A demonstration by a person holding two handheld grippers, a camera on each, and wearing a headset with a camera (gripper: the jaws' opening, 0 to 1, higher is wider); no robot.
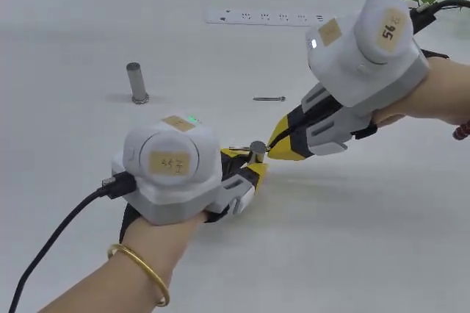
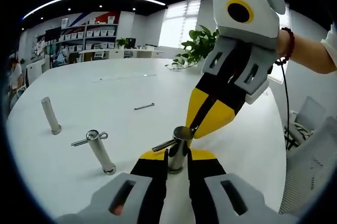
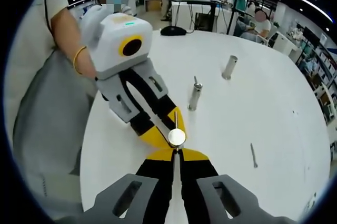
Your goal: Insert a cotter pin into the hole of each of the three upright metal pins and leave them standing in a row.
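Metal pins (image 2: 100,154) three, cotter pins (image 2: 144,107) apparently three

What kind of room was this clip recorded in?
Probably an open-plan office or lab: a big white round table, white wall shelves stocked with items, and desks with monitors behind.

Both the left hand-held gripper (image 1: 255,170) and the right hand-held gripper (image 1: 273,149) have pale grey shells with black-and-yellow jaws, the metal pin (image 2: 178,149) and cotter pin (image 2: 164,144) are silver, the bench (image 1: 73,19) white, the bangle (image 1: 148,270) gold.
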